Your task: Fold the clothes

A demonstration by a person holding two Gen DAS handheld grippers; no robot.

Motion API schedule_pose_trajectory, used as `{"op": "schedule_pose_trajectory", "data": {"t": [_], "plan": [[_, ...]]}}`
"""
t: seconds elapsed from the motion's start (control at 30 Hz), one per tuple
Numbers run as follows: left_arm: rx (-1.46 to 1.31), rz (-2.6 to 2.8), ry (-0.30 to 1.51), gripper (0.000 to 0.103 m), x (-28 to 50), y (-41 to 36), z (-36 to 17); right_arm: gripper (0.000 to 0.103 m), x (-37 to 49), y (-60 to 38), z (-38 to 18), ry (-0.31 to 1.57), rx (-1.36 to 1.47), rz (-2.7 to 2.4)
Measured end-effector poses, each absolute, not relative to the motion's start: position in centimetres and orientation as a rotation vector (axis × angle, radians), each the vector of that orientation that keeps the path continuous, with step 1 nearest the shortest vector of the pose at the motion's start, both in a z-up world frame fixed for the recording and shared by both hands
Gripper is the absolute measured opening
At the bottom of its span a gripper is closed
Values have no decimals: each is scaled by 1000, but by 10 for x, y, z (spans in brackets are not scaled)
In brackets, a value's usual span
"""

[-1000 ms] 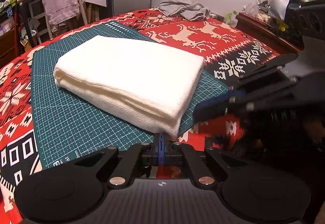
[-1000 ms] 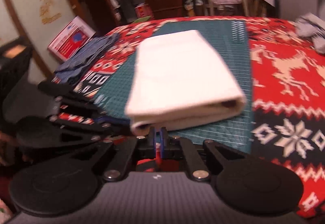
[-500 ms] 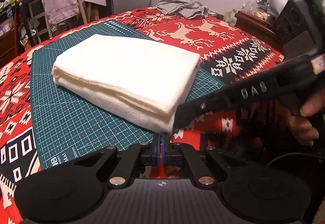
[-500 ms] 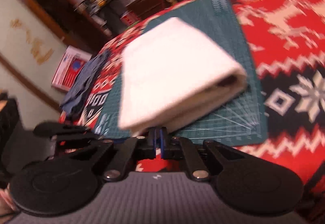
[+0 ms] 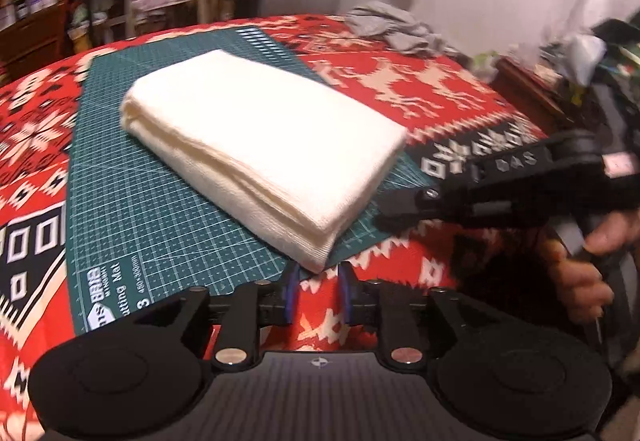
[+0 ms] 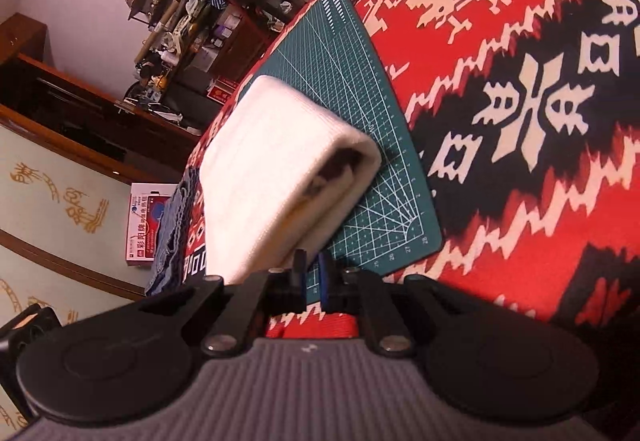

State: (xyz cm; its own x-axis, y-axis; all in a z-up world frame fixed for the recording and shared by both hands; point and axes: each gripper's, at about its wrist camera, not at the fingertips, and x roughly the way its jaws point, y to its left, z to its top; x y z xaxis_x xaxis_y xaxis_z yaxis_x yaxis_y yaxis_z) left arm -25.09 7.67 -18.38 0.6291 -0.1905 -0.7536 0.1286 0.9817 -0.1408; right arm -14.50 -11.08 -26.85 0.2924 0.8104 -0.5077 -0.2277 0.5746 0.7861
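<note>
**Folded cloth parked on the mat, both claws backed off a corner**

So the cream folded cloth sits on the green cutting mat, running diagonally from the upper left toward the lower middle of the left wrist frame. Its near corner pokes just past the mat's front edge, onto the red patterned tablecloth. Bare mat shows all along the cloth's left side, and there's plenty of open tablecloth on the right.

The left gripper hangs right at that near corner with its blue-lined jaws spread apart, nothing between them. Half a second ago they were pressed together, so it has let go or opened up since then.

The right gripper shows in its own view with a narrow gap between the jaws, not pinching anything; the cloth's rolled fold end sits just past the tips. In the left wrist frame it comes in from the right edge, held by a hand, its tip just beside the cloth's right edge. Compared with a moment ago, its camera has rolled hard, so the table now tilts steeply across the frame.

A grey crumpled garment lies well apart at the far side, and some blue fabric sits off the left edge of the mat.
</note>
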Motion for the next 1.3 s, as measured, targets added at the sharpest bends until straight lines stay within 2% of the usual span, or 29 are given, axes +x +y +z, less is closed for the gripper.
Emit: {"op": "schedule_pose_trajectory", "data": {"t": [0.2,0.27,0.3,0.43,0.77,0.87,1.3], "plan": [[-99,-38,874,20,-246,61,-185,8,-144,-113,-270,1046,678,781],[-110,-3,869,17,-245,58,-184,8,-144,-116,-271,1043,685,783],[-111,13,865,11,-245,57,-184,9,-145,-118,-271,1042,689,784],[-118,66,856,6,-247,53,-184,9,-147,-122,-272,1048,689,792],[-148,82,867,5,-261,42,-180,9,-161,-120,-280,1119,715,854],[-160,81,875,5,-267,39,-178,16,-163,-118,-287,1154,732,845],[-150,94,873,4,-282,33,-173,15,-168,-96,-313,1240,816,842]]}}
